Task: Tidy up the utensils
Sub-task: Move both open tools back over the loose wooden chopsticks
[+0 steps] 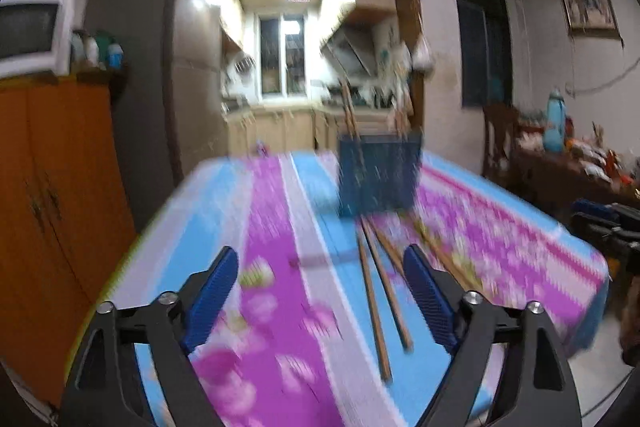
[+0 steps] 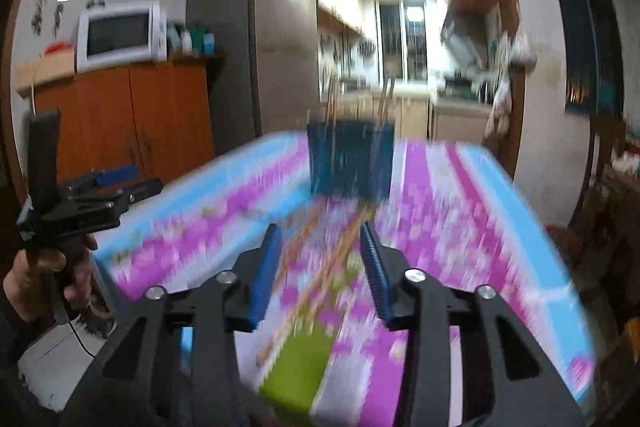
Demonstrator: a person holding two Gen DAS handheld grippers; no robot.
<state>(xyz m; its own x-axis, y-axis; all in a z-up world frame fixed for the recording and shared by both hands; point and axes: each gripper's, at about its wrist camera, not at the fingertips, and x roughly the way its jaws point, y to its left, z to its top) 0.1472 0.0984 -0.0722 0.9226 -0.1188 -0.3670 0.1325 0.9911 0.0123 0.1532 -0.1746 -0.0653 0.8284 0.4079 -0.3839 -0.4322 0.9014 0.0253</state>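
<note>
A dark blue utensil holder stands at the far middle of the table, with chopsticks sticking up out of it; it also shows in the right wrist view. Several brown chopsticks lie loose on the cloth in front of it, blurred in the right wrist view. My left gripper is open and empty above the cloth, just left of the chopsticks. My right gripper is open and empty over the loose chopsticks. The left gripper also shows in the right wrist view, held off the table's left edge.
The table wears a pink and blue flowered cloth. An orange cabinet with a microwave stands on the left, a grey fridge behind it. A cluttered side table is on the right. Both views are motion-blurred.
</note>
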